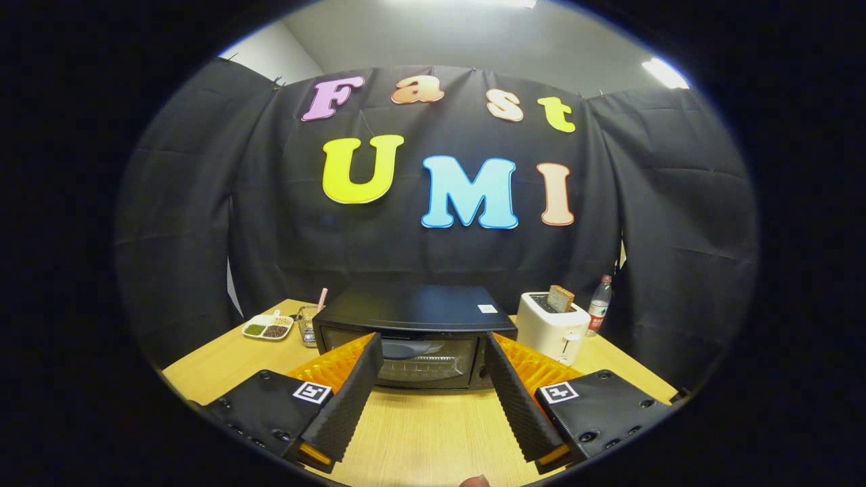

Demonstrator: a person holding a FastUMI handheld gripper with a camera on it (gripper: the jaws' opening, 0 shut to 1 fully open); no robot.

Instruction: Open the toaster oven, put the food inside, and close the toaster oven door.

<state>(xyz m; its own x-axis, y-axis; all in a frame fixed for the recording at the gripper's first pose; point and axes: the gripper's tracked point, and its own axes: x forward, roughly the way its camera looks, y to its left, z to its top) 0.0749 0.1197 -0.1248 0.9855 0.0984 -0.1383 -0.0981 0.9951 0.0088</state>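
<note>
Your gripper (431,379) hangs above the wooden table (419,433) with its fingers spread wide and nothing between them, aimed straight at the toaster oven (414,337). Take that oven as your landmark: it stands just ahead of the fingertips, square to you, with its glass door (423,360) up and shut against the body. Through the glass you can make out a wire rack and a darker shape above it, but you cannot tell whether that is food or only a reflection. To the oven's left sit a small divided dish (268,327) of dark bits and a glass (308,323) with a straw; to its right stands a white toaster (553,326) with a slice of bread (560,297) poking up, and beyond that a water bottle (599,306). A shut door and empty fingers fit two stages: either the oven is waiting to be opened, or the food is already in and the door is back up. Settle what lies behind the glass before you commit to the handle.
</note>
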